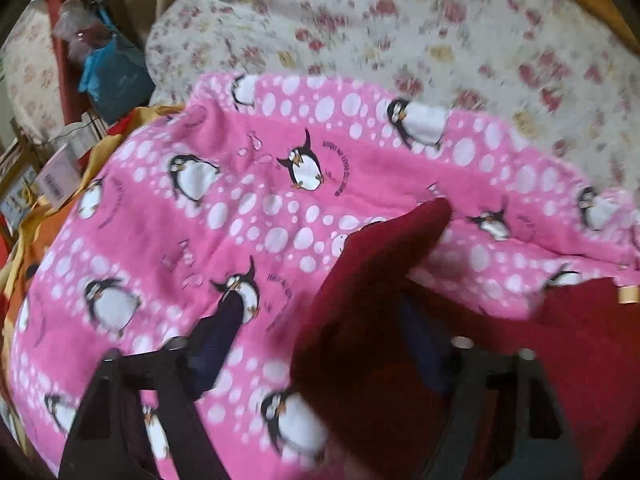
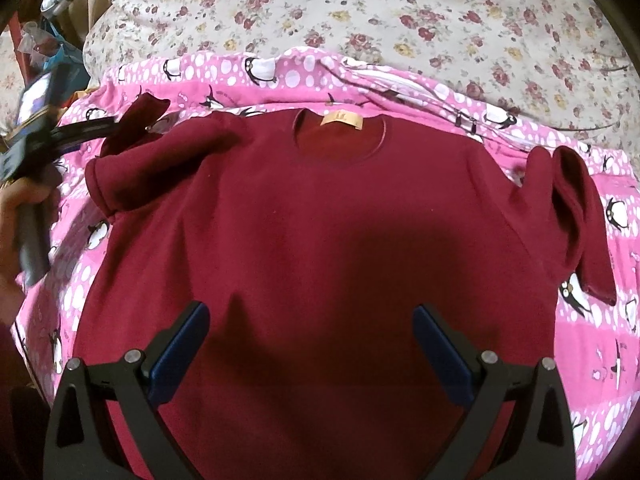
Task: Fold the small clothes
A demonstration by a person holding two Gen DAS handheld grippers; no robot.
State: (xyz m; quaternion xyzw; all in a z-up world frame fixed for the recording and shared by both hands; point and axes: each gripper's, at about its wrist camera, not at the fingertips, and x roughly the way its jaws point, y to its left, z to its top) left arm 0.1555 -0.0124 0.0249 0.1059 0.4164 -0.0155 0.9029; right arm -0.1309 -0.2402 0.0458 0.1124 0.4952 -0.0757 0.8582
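Note:
A dark red sweatshirt [image 2: 320, 240] lies spread flat on a pink penguin blanket [image 2: 280, 76], collar with a yellow label [image 2: 342, 121] at the far side. My right gripper [image 2: 312, 312] hovers open and empty above its lower body. My left gripper [image 2: 128, 124] shows at the far left of the right wrist view, at the tip of the shirt's left sleeve [image 2: 140, 160], with the cuff lifted off the blanket. In the left wrist view the red sleeve [image 1: 372, 280] drapes over the right finger, hiding it; the left finger [image 1: 224, 328] stands apart on the blanket [image 1: 160, 240].
A floral quilt [image 2: 400, 12] covers the bed beyond the blanket. At the left edge are a blue bag [image 1: 112, 76], a plastic bag and boxes on shelves [image 1: 56, 176]. The shirt's right sleeve [image 2: 580, 216] lies bent on the blanket.

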